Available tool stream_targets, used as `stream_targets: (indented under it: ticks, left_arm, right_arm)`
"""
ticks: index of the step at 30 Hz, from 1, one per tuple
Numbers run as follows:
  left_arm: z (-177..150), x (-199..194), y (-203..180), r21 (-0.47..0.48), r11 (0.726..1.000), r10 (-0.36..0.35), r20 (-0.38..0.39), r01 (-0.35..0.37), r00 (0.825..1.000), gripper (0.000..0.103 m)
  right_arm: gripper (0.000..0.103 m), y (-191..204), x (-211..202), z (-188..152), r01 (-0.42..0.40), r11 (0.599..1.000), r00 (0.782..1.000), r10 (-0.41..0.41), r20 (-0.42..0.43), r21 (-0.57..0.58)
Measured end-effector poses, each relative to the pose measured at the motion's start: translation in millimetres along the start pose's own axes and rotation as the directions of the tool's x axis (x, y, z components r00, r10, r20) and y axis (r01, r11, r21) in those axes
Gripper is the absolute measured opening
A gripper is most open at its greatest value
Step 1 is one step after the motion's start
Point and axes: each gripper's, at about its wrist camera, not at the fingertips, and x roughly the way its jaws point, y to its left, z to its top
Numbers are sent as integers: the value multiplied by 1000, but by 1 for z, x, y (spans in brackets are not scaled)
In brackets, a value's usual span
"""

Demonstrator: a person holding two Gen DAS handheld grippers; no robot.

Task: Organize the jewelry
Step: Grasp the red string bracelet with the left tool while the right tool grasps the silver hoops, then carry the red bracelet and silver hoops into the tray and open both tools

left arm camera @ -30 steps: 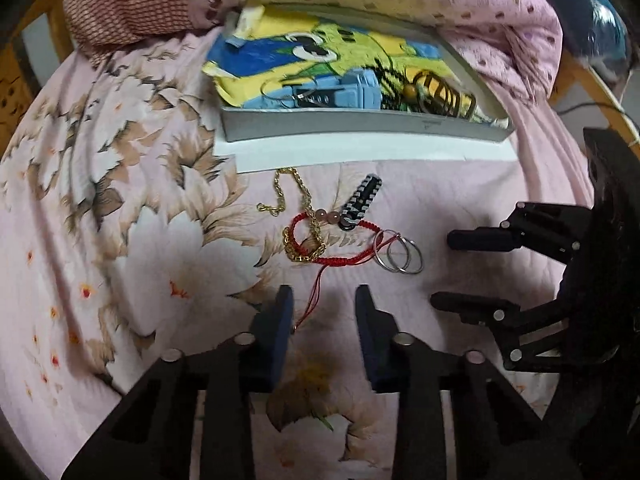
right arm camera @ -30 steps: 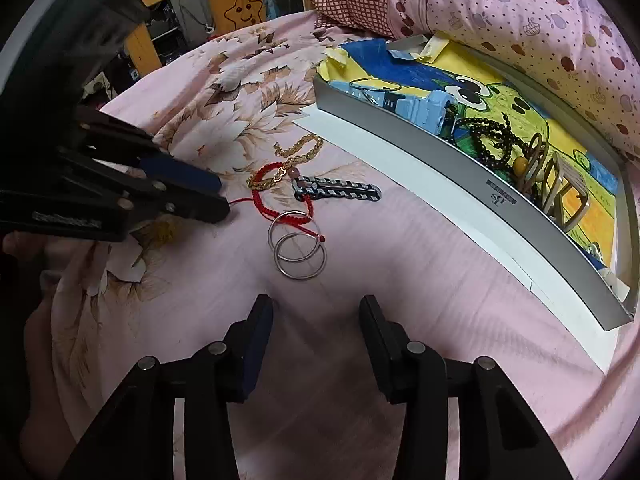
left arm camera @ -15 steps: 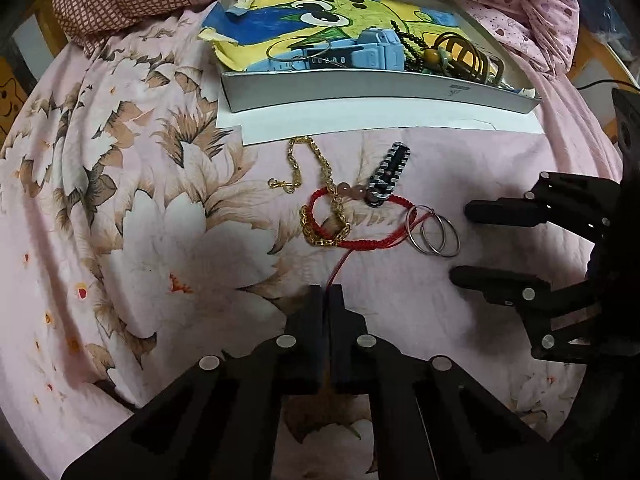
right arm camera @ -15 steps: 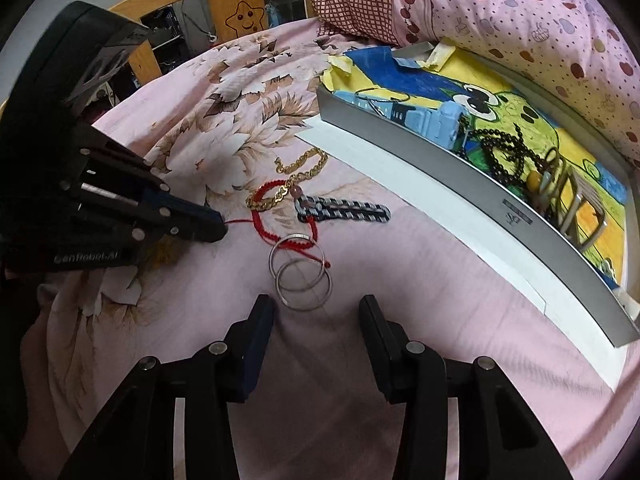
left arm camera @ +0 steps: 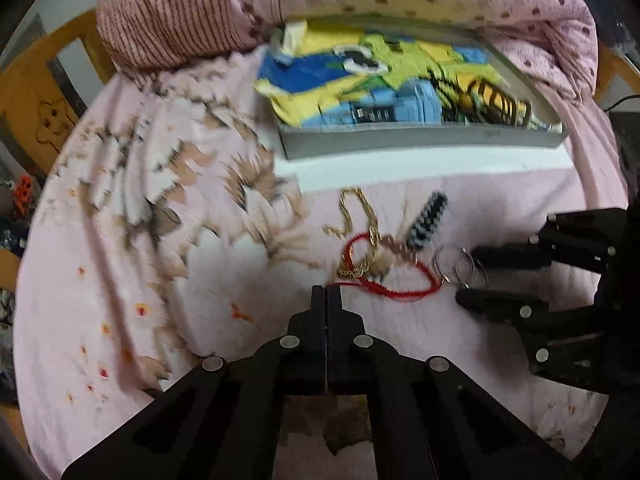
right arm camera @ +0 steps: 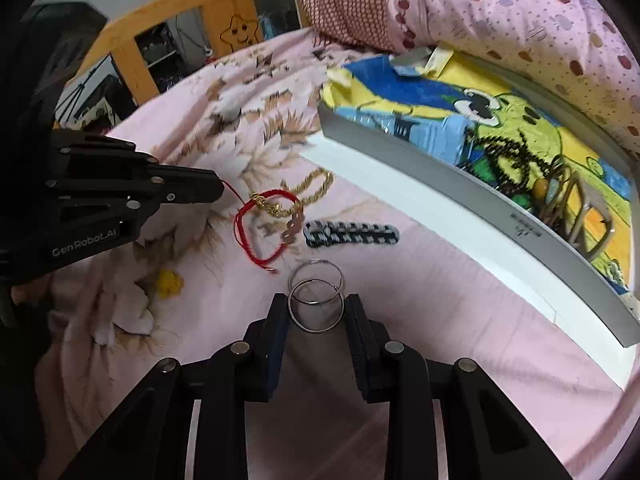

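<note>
Red cord of a woven bracelet [right arm camera: 256, 224] runs taut into the left gripper [right arm camera: 218, 190], whose fingers are pressed together on the cord's loose end at the left of the right wrist view. The bracelet's loop lies on the pink flowered bedspread [right arm camera: 208, 312], tangled with a gold chain [right arm camera: 308, 194] just to its right. Beside them lies a black-and-white braided band [right arm camera: 352, 234]. Lower down, two silver rings [right arm camera: 316, 296] overlap on the bedspread; the nearer ring sits between the spread fingers of the right gripper [right arm camera: 316, 312], which stand apart on either side of it. Further right, a grey tray [right arm camera: 460, 184] lined with a cartoon sheet holds dark beads [right arm camera: 508, 156].
</note>
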Motion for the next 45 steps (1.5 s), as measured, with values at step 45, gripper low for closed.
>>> stream_targets:
  ticks: [45]
  left_arm:
    - [117,8,-22,-120,920,-310,359,373,880,0]
  right_arm:
    - [27,-160,-65,14,144,836,925,-304,229,530]
